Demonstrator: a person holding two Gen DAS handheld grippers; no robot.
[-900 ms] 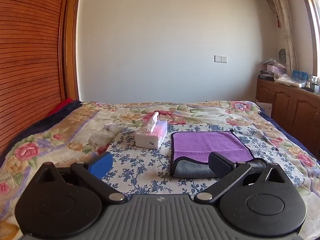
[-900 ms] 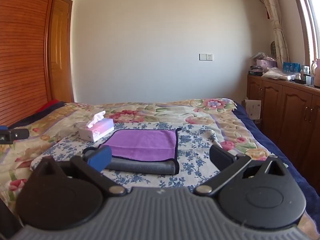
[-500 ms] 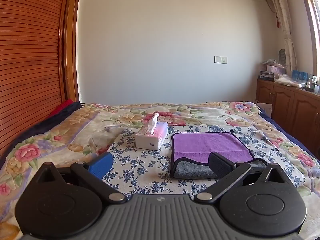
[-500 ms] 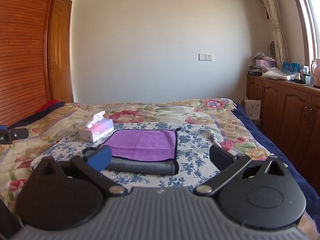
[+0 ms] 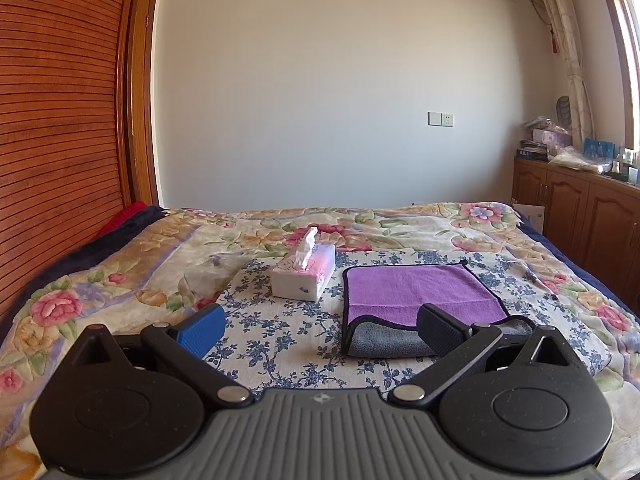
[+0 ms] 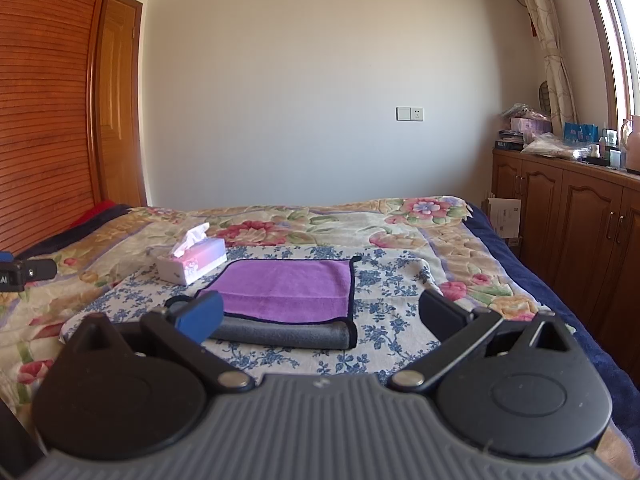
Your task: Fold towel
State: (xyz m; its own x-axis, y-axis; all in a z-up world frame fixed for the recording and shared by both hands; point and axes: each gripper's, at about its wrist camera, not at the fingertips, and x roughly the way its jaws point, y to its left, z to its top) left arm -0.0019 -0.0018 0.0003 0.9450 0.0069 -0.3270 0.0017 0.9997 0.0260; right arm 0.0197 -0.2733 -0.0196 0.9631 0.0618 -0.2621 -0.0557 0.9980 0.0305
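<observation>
A purple towel (image 5: 416, 292) with a dark edge lies flat on the blue-flowered cloth on the bed, its near edge turned over to show the grey underside (image 5: 384, 342). It also shows in the right wrist view (image 6: 288, 286), with the grey fold (image 6: 280, 336) at the front. My left gripper (image 5: 320, 328) is open and empty, held above the bed just short of the towel's near left corner. My right gripper (image 6: 320, 316) is open and empty, held just short of the towel's near edge.
A white and pink tissue box (image 5: 304, 278) stands left of the towel, also in the right wrist view (image 6: 192, 260). The blue-flowered cloth (image 5: 272, 332) lies on a floral bedspread (image 5: 120, 280). Wooden cabinets (image 6: 568, 232) run along the right. The other gripper's tip (image 6: 24, 274) shows at the far left.
Both grippers have stayed almost still; the left view has shifted very slightly. The towel and tissue box have not moved.
</observation>
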